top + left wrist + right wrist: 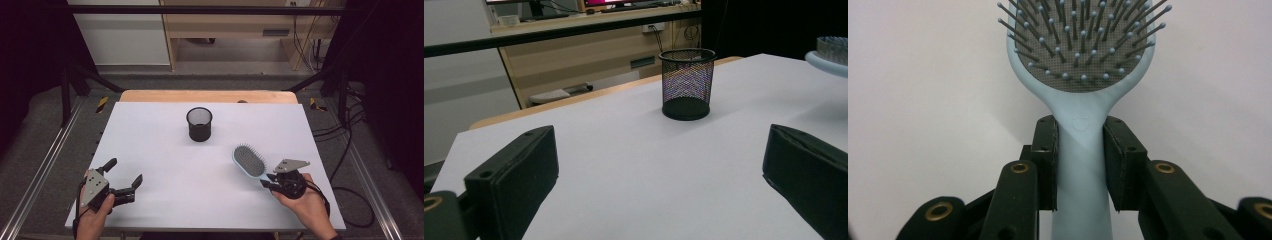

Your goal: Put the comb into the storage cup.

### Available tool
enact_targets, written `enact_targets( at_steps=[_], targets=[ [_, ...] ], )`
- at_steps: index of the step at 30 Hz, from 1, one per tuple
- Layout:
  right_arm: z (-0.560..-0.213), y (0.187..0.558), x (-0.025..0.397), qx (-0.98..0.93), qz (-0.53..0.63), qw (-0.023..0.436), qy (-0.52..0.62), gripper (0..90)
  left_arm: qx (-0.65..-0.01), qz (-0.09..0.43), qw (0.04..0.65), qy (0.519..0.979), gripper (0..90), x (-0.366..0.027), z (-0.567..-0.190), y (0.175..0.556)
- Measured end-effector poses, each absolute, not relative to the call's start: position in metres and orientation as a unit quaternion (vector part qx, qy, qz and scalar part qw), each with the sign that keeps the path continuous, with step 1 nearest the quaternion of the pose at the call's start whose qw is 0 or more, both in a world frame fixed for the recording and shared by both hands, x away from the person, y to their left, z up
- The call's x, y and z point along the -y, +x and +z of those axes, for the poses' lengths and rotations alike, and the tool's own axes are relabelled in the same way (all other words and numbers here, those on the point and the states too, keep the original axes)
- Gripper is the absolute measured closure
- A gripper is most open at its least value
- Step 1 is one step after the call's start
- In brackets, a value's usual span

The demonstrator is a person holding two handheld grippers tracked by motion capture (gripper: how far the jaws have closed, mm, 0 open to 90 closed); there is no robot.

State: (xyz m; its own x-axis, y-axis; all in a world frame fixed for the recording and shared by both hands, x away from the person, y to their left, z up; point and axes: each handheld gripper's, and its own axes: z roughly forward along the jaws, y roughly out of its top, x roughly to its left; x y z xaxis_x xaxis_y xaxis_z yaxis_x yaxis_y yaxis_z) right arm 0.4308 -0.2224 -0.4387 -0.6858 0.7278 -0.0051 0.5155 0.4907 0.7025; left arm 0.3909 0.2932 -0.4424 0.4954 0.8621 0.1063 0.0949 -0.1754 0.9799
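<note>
Right claw (270,181) pinches the blue hairbrush (248,161) by its handle near the bench's (150,135) right edge; pickup done, delivery to mesh cup (199,124) seemingly remains. Left claw (124,172) rests spread.

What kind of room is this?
Probably a lab or workshop recording bench: a white-topped table inside a black frame, loose cables on the carpet, and wooden desks behind.

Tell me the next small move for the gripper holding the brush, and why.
Probably lift and carry the light blue paddle hairbrush toward the black wire-mesh cup. The right gripper is already shut on the brush's handle, the cup stands upright and apart from it, and the left gripper waits open.
</note>
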Motion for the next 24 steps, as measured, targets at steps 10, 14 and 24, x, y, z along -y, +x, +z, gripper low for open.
enact_targets(
  at_steps=[10,14,24],
  targets=[
    [-0.439,0.466,0.201,-0.809,0.422,0.159,0.376,69.8,-0.348,0.352,0.526,0.691,1.5,-0.287,-0.444,0.399],
    [-0.437,0.471,0.191,-0.805,0.437,0.170,0.364,69.8,-0.336,0.349,0.522,0.702,1.4,-0.280,-0.441,0.404],
    [-0.423,0.483,0.172,-0.786,0.487,0.173,0.339,69.8,-0.301,0.388,0.572,0.657,2.7,-0.234,-0.394,0.443]
  ],
)
